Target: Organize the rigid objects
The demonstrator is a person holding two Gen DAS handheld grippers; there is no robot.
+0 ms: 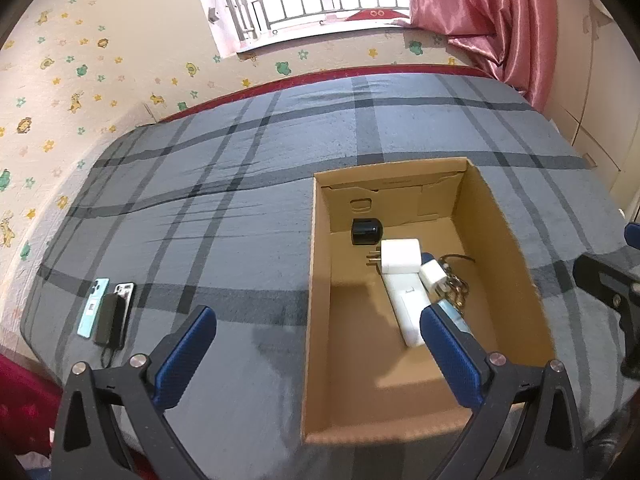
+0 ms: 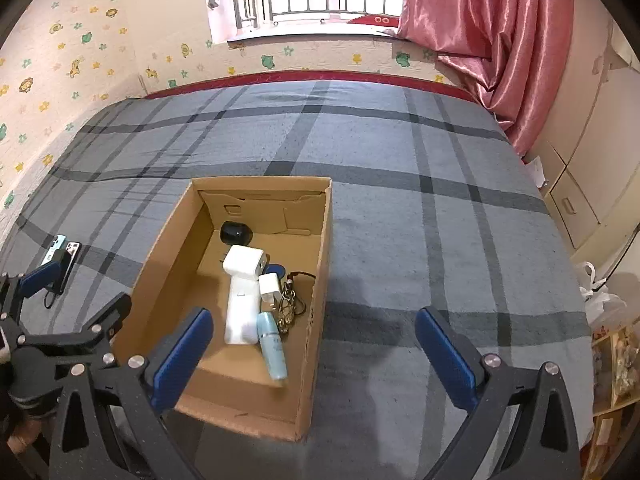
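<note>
Both tools, left tool (image 1: 318, 334) and right tool (image 2: 314, 336), stand wide apart, holding nothing. Inside the cardboard box (image 2: 320, 240) (on the bed (image 2: 400, 200)): white charger (image 2: 240, 308), blue bottle (image 2: 273, 346), keys (image 2: 289, 304).

Left gripper (image 1: 318, 320) and right gripper (image 2: 314, 322): matte black angular frames with triangular cut-outs. Each finger carries a long, textured blue pad (image 2: 182, 354). Round silver screw heads (image 2: 491, 359) sit at the finger joints.
</note>
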